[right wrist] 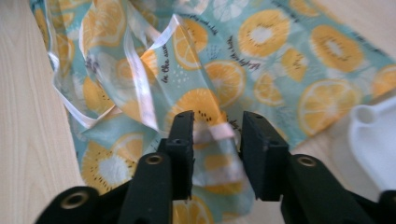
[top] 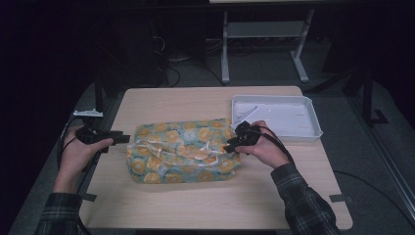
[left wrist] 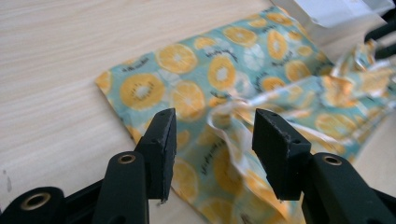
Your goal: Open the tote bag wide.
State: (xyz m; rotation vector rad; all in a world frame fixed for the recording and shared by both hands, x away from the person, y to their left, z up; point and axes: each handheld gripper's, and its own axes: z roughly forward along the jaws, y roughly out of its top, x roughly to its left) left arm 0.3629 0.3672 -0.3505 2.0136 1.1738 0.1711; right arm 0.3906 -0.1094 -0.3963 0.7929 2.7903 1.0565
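While the printed cloth (top: 182, 151) lies rumpled across the middle of the table (top: 215, 205), just left of the white tray (top: 277, 117), the person seems to be in the middle of folding or straightening it, one gripper at each end.

At the left end, the left gripper (top: 119, 139) hangs just off the cloth's edge, level and pointing in toward it. In the left gripper view its jaws stand apart with nothing pressed between them; the cloth's white-hemmed fold (left wrist: 233, 140) lies below and beyond the gap, loose. The left hand (top: 78, 152) wraps the handle from outside the table's edge, forearm coming up from the bottom corner.

Farther right, the right gripper (top: 230, 144) sits at the cloth's right end, close to the tray's near corner. In the right gripper view the jaws stand narrowly apart, with a strip of white hem (right wrist: 212, 133) running across the gap; the pads do not look pressed on it, so I take it as let go or barely slack. The right hand (top: 262, 147) is curled over the handle, wrist bent inward, plaid sleeve (top: 301, 200) angled from the lower right.

My guess is the next move calls for a fresh pinch: each gripper must close on a hem or corner, thin fabric only, before lifting, or the layers will slip out.
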